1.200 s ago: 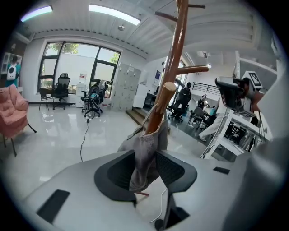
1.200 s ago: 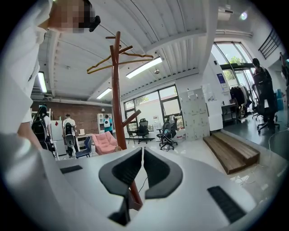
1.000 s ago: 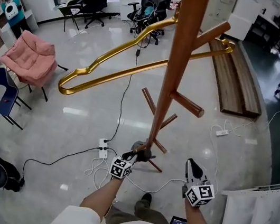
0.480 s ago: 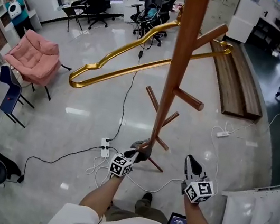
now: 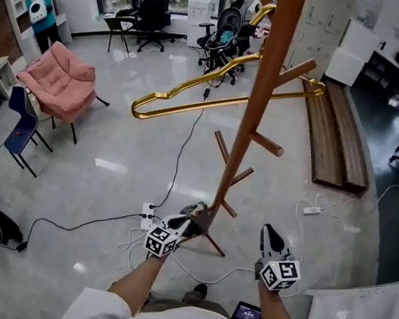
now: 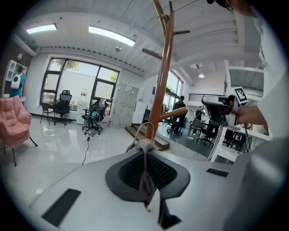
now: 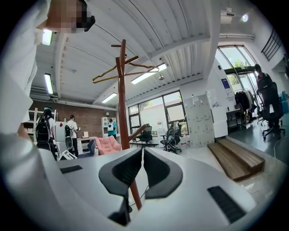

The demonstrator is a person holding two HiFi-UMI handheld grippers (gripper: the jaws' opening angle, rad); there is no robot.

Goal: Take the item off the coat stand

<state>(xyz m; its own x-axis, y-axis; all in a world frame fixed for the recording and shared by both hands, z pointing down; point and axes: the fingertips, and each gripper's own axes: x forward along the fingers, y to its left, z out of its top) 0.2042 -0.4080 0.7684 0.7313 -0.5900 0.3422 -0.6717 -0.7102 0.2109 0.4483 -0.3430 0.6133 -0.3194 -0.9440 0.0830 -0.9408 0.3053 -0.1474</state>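
Note:
A brown wooden coat stand (image 5: 252, 126) rises in front of me, with a gold hanger (image 5: 219, 93) resting on its upper pegs. My left gripper (image 5: 196, 221) is beside the pole. Its jaws have just been closing and are now shut on a strip of grey fabric (image 6: 146, 185), which has a thin cord loop (image 6: 143, 128) above it. In the head view the fabric (image 5: 195, 210) shows as a small grey lump at the jaw tips. My right gripper (image 5: 269, 240) is to the right of the pole, shut on nothing. From there the stand (image 7: 123, 113) and the hanger (image 7: 126, 72) show ahead.
A pink armchair (image 5: 60, 81) stands at the left. A power strip with cables (image 5: 148, 211) lies on the shiny floor near the stand's feet. A wooden bench (image 5: 341, 134) runs along the right, and a white table (image 5: 367, 314) is near right. Office chairs and a stroller are at the back.
Both grippers have risen a little beside the pole, the left one more. The head view has tilted up, so the hanger looks smaller and more of the room shows.

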